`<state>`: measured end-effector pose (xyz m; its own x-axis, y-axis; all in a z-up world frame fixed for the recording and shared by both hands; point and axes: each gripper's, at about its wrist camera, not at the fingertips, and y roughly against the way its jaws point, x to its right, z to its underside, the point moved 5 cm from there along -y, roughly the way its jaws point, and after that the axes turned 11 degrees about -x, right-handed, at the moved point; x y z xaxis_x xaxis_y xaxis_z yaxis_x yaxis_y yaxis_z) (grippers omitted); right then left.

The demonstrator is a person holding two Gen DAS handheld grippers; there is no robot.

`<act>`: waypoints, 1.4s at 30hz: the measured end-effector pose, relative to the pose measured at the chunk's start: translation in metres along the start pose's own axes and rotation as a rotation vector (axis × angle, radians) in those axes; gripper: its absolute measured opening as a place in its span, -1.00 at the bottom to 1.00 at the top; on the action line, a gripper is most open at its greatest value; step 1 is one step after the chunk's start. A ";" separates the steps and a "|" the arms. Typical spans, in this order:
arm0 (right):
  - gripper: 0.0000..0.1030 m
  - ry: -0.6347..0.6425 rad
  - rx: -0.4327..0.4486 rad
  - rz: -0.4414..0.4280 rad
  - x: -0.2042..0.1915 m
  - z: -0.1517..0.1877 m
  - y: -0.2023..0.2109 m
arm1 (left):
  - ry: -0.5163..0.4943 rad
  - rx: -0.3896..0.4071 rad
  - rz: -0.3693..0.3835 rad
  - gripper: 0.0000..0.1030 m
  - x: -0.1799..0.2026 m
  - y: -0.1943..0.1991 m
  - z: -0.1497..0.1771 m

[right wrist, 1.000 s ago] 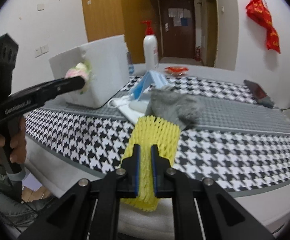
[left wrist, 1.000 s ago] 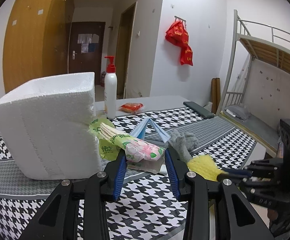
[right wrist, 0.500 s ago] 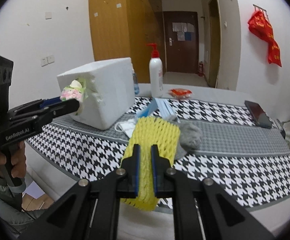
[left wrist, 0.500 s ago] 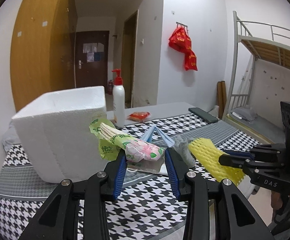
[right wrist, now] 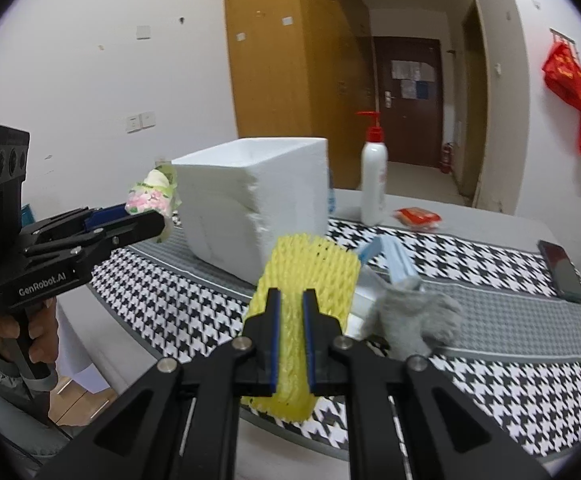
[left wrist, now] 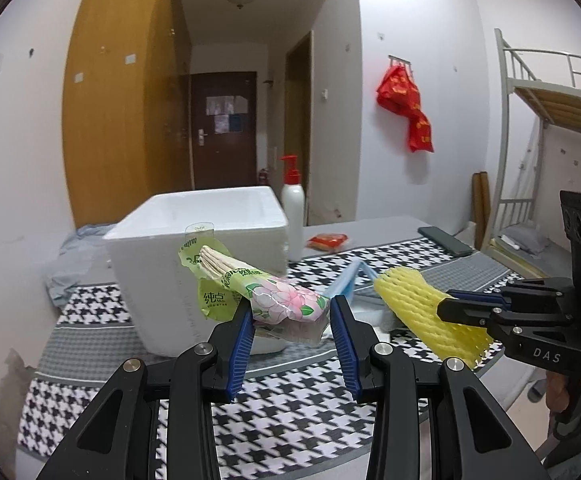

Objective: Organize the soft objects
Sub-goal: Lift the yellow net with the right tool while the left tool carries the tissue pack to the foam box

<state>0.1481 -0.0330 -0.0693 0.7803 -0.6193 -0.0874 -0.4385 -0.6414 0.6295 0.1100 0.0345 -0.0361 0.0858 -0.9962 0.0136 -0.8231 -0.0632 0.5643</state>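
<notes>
My left gripper [left wrist: 292,310] is shut on a floral tissue pack [left wrist: 274,296] and holds it in the air, in front of and below the rim of the white foam box [left wrist: 210,248]. My right gripper [right wrist: 290,300] is shut on a yellow foam net sleeve [right wrist: 310,268], held above the table's front edge. The sleeve [left wrist: 422,316] and right gripper [left wrist: 450,306] also show in the left wrist view. The left gripper [right wrist: 158,216] and tissue pack [right wrist: 150,196] show left of the box [right wrist: 258,200] in the right wrist view. A grey glove [right wrist: 414,316] and blue face mask [right wrist: 394,256] lie on the table.
The houndstooth-covered table [right wrist: 490,280] holds a white pump bottle [right wrist: 372,184], a red packet [right wrist: 418,216] and a dark phone [right wrist: 562,268]. A bunk bed [left wrist: 550,120] stands at the right. A red bag [left wrist: 406,104] hangs on the wall.
Both grippers have risen with their loads. The box's open top now shows, and the yellow sleeve has lifted off the table.
</notes>
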 end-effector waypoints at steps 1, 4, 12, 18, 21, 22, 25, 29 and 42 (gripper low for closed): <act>-0.75 0.009 0.000 -0.007 -0.003 -0.002 -0.001 | 0.006 0.001 -0.010 -0.22 -0.003 0.002 0.001; -0.75 0.030 0.003 -0.029 -0.010 -0.007 -0.004 | 0.025 0.002 -0.037 -0.22 -0.010 0.006 0.003; -0.75 0.075 -0.001 -0.075 -0.026 -0.020 -0.015 | 0.059 0.011 -0.092 -0.22 -0.026 0.020 0.008; -0.75 0.086 0.002 -0.088 -0.030 -0.029 -0.017 | 0.074 0.022 -0.105 -0.22 -0.032 0.025 0.006; -0.75 0.085 0.004 -0.087 -0.029 -0.031 -0.018 | 0.078 0.026 -0.110 -0.22 -0.035 0.027 0.004; -0.75 0.086 0.004 -0.089 -0.029 -0.031 -0.018 | 0.081 0.026 -0.111 -0.22 -0.036 0.027 0.004; -0.75 0.086 0.000 -0.093 -0.031 -0.032 -0.020 | 0.083 0.025 -0.112 -0.22 -0.037 0.026 0.004; -0.75 0.096 -0.006 -0.101 -0.034 -0.033 -0.023 | 0.087 0.028 -0.122 -0.22 -0.041 0.028 0.005; -0.75 0.128 0.000 -0.097 -0.047 -0.052 -0.027 | 0.098 0.049 -0.142 -0.22 -0.058 0.034 -0.005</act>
<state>0.1466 0.0374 -0.0422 0.8695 -0.4916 -0.0486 -0.3582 -0.6952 0.6233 0.0797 0.0902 -0.0130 0.2556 -0.9666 0.0188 -0.8250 -0.2079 0.5255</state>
